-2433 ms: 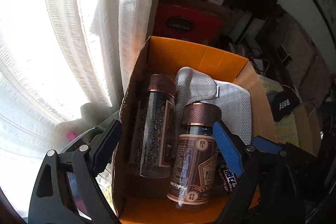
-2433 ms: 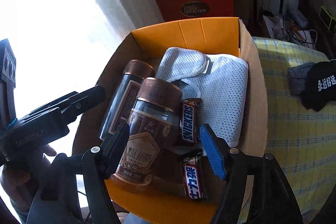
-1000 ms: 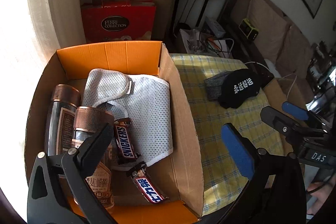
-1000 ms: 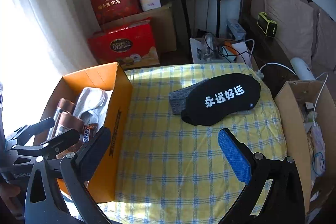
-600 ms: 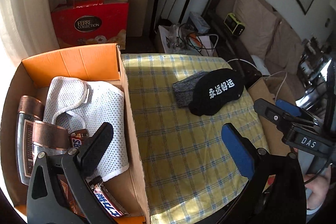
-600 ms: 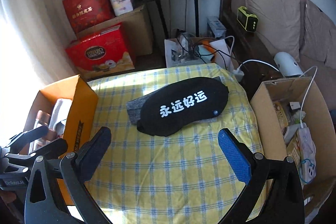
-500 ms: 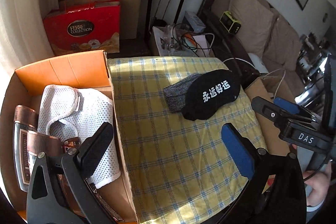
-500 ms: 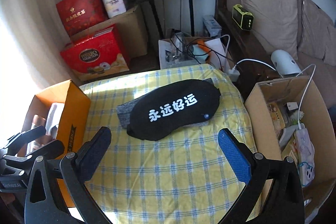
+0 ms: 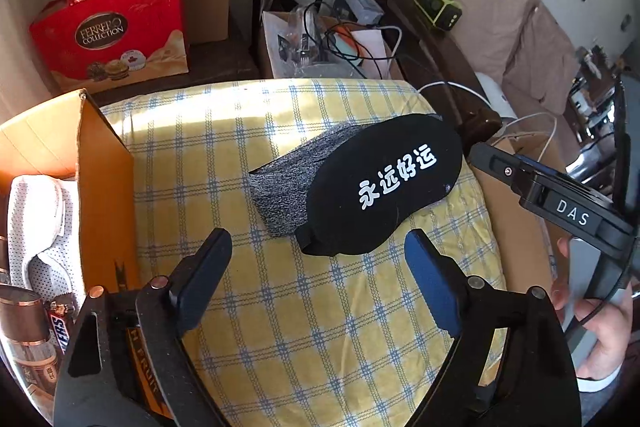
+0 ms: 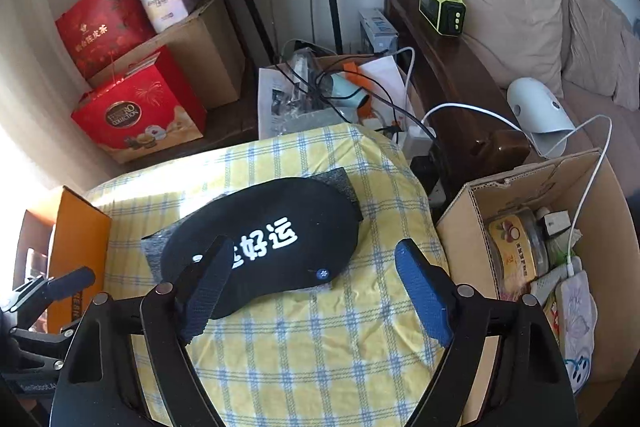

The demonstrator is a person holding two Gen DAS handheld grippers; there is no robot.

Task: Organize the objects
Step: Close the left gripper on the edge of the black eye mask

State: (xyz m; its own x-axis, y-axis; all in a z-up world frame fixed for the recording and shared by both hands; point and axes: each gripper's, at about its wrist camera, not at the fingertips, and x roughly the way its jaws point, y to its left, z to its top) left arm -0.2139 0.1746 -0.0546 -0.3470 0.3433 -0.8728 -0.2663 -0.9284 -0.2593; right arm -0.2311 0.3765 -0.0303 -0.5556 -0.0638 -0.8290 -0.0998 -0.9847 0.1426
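Lying on the yellow checked cloth (image 9: 320, 327) is a black eye mask (image 9: 384, 187) printed with white characters, its near end overlapping a folded grey fabric piece (image 9: 284, 183) beneath it. The left gripper (image 9: 318, 277) hangs above the cloth just short of the mask, jaws spread wide and holding nothing. The right gripper (image 10: 312, 281) hovers over the mask's lower edge, also spread and empty (its dark finger covers part of the lettering). At the cloth's left edge stands the orange cardboard box (image 9: 102, 187), containing a white mesh item (image 9: 36, 227), a brown-capped jar (image 9: 24, 323) and a Snickers bar (image 9: 60, 327).
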